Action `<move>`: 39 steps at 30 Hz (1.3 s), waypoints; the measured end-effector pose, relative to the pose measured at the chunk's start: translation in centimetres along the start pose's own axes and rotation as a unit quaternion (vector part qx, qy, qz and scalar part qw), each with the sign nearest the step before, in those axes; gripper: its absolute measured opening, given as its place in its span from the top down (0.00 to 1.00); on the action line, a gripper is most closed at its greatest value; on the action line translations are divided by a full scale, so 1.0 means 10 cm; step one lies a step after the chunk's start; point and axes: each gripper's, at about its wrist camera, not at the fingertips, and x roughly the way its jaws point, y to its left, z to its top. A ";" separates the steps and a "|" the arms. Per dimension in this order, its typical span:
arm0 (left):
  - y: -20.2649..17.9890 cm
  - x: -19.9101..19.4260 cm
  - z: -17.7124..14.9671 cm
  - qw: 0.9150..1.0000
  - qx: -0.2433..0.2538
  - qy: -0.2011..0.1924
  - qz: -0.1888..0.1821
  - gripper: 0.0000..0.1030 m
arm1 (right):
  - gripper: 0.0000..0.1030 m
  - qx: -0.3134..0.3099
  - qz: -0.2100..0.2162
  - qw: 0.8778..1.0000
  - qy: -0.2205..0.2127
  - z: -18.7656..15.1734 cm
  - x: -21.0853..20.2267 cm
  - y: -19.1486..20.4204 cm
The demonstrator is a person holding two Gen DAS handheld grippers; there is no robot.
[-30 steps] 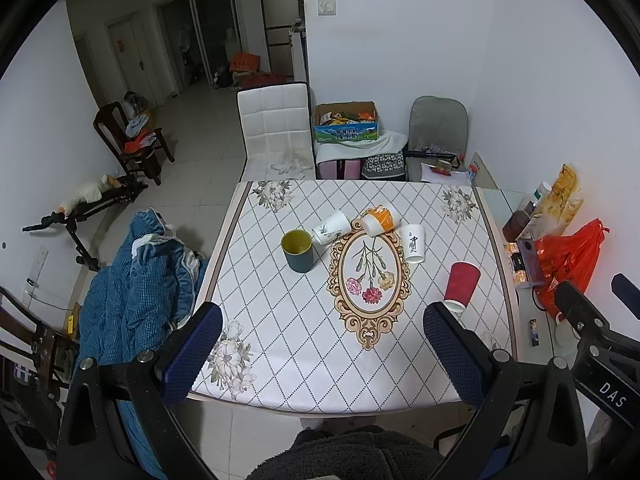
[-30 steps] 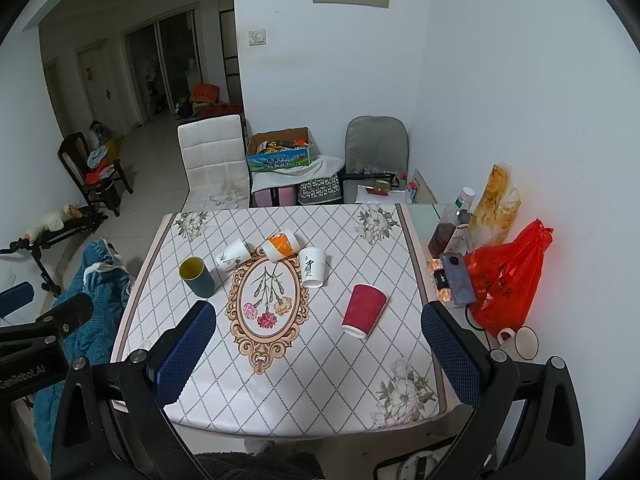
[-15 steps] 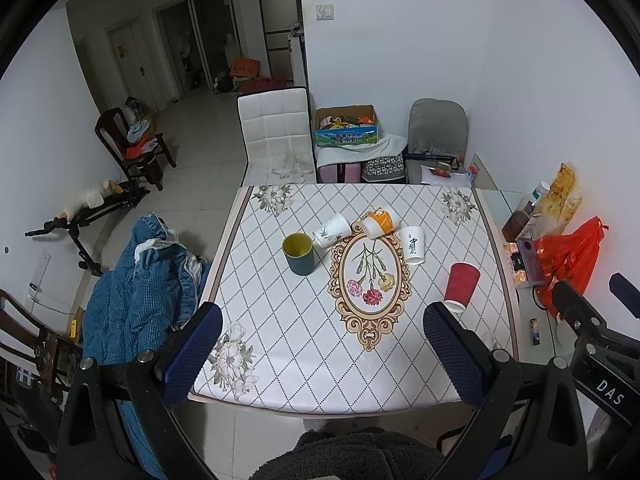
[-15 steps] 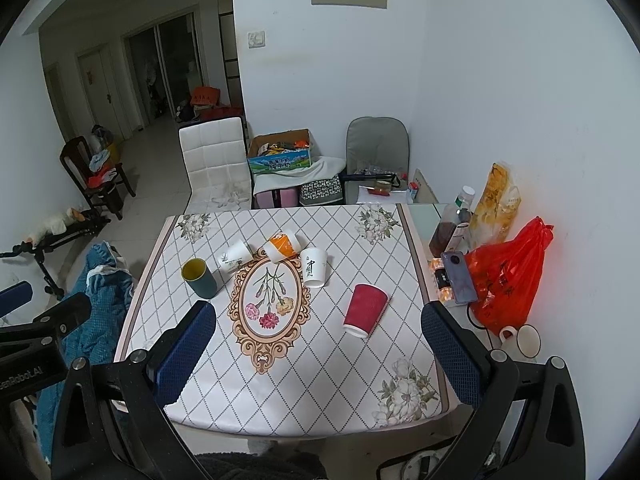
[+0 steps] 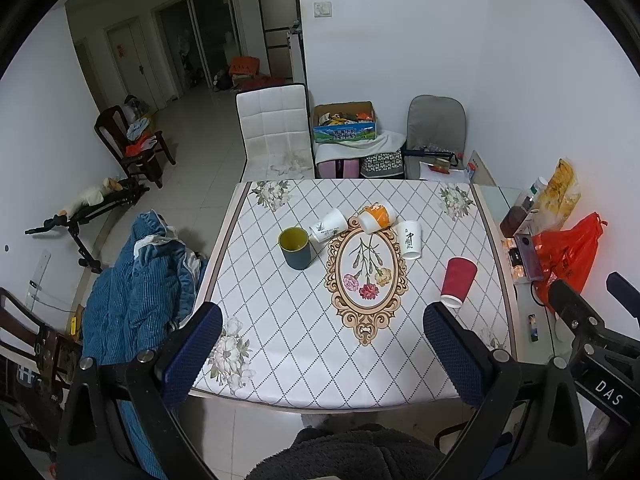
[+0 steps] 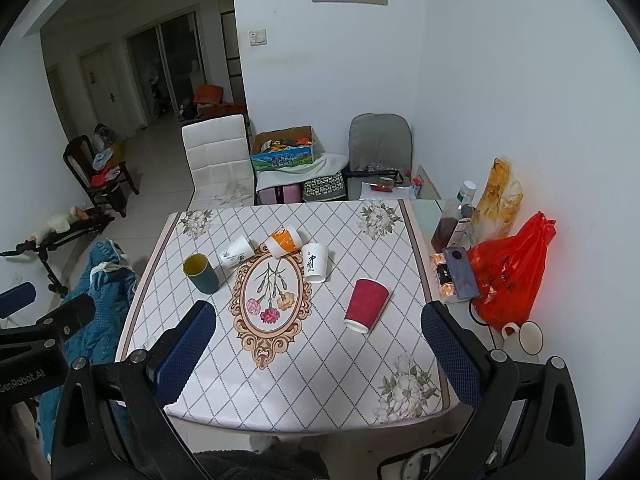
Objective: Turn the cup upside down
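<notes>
Several cups sit on the patterned table [image 5: 288,340]. A dark green cup with a yellow inside [image 5: 295,248] [image 6: 201,273] stands upright. A white cup [image 5: 329,225] [image 6: 236,251] and an orange-and-white cup [image 5: 375,218] [image 6: 283,242] lie on their sides. A white cup with black writing [image 5: 411,239] [image 6: 315,262] and a red cup [image 5: 458,281] [image 6: 366,305] stand mouth-down. My left gripper [image 5: 322,344] and right gripper [image 6: 318,340] are both open and empty, held high above the table's near edge.
A red plastic bag [image 6: 508,272], bottles [image 6: 454,220], a phone [image 6: 462,272] and a white mug [image 6: 524,336] crowd the ledge right of the table. A blue quilt [image 5: 132,280] hangs at the left. Chairs [image 5: 276,132] and a box [image 5: 344,122] stand behind.
Both grippers have risen and drawn back slightly, so the table looks a little lower and smaller. The cups have not moved.
</notes>
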 end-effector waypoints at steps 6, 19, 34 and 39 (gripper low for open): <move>-0.04 0.07 -0.05 1.000 -0.007 0.009 -0.001 0.00 | 0.00 0.001 0.014 1.000 0.008 -0.08 0.09 -0.09; -0.15 0.88 -0.27 0.996 -0.027 0.061 0.053 0.00 | 0.00 -0.014 0.033 0.994 0.104 -0.30 1.12 -0.17; -0.15 2.17 -0.20 0.987 -0.001 0.141 0.081 0.00 | 0.00 -0.013 0.018 0.974 0.224 -0.73 2.56 -0.08; -0.14 2.63 -0.04 0.982 0.022 0.164 0.087 0.00 | 0.00 -0.003 0.013 0.962 0.274 -0.87 3.05 0.00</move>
